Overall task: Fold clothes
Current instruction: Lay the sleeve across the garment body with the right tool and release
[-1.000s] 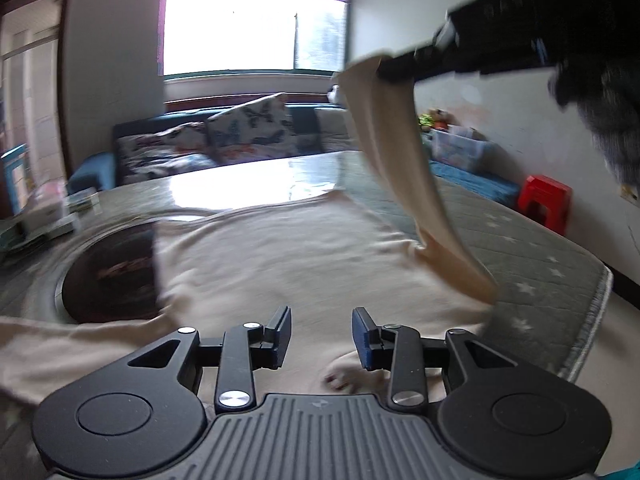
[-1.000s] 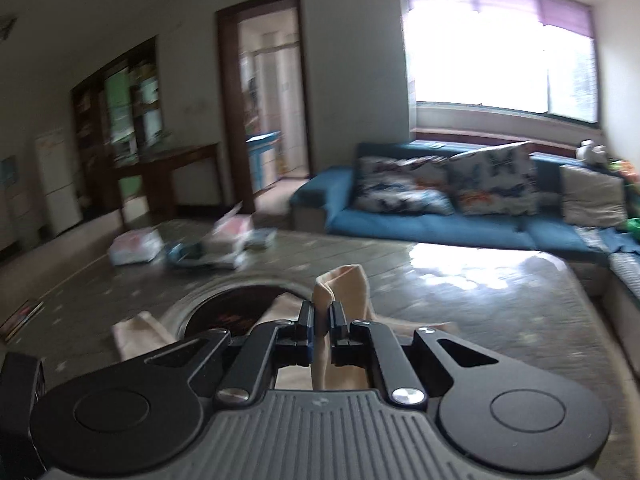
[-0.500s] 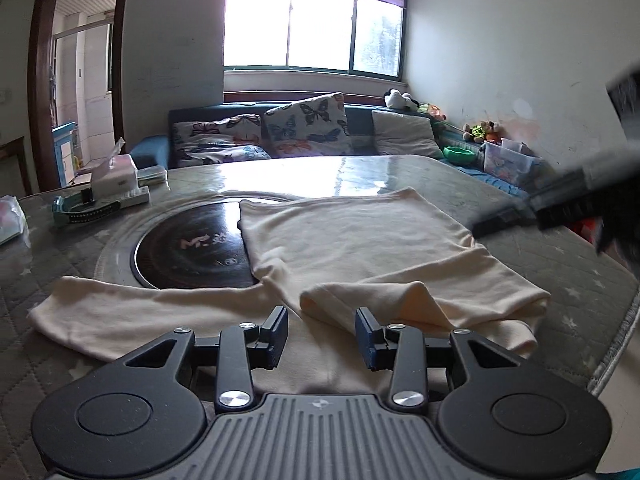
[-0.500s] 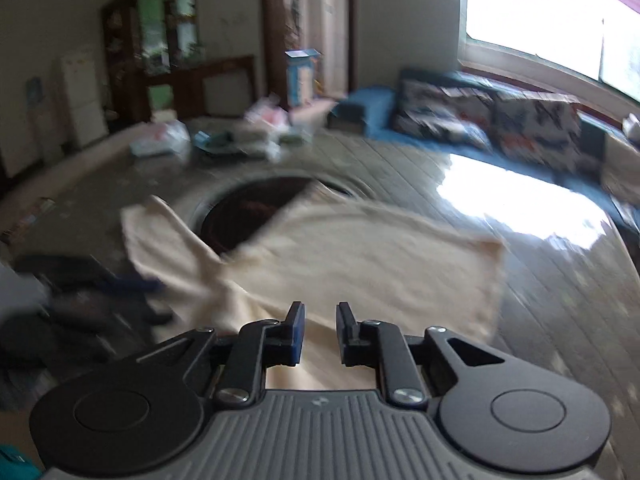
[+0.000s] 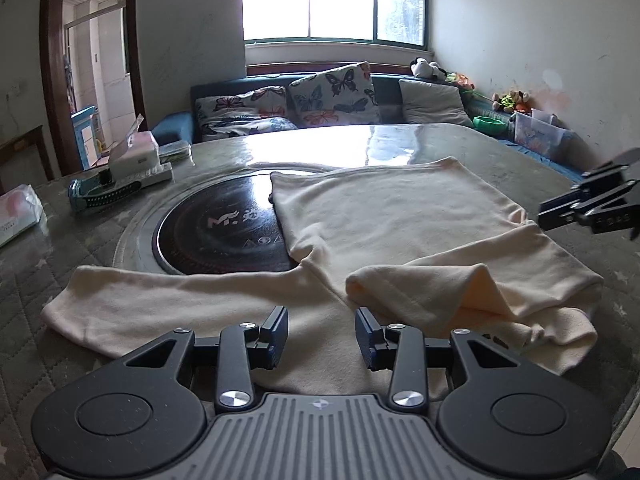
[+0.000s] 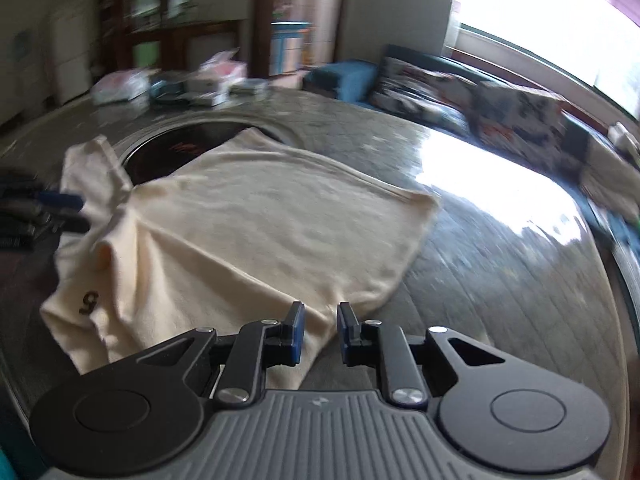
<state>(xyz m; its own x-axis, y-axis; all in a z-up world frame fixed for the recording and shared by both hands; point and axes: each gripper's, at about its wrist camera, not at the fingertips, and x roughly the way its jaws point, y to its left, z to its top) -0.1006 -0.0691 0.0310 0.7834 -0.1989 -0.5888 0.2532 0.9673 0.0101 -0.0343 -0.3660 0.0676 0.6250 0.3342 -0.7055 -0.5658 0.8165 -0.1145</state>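
1. Cream cotton all over the quilted table (image 5: 120, 208): the long-sleeved top (image 5: 400, 216) lies spread flat, its left edge lapping over the dark round hotplate (image 5: 216, 236) set in the middle.
2. Far left, one sleeve (image 5: 160, 300) lies stretched straight out, not yet folded.
3. Left gripper (image 5: 321, 334) hovers over the near edge of the top, jaws apart, nothing between them.
4. Right of it, the other sleeve (image 5: 472, 292) lies doubled back across the body in a loose hump.
5. Right gripper (image 6: 321, 330) has just been opening; the jaws stand a little apart over the top's near corner, no cloth pinched.
6. By my reading, the right sleeve fold is just laid down. Next up, I'd say: pinch the outstretched left sleeve and carry it across the body.
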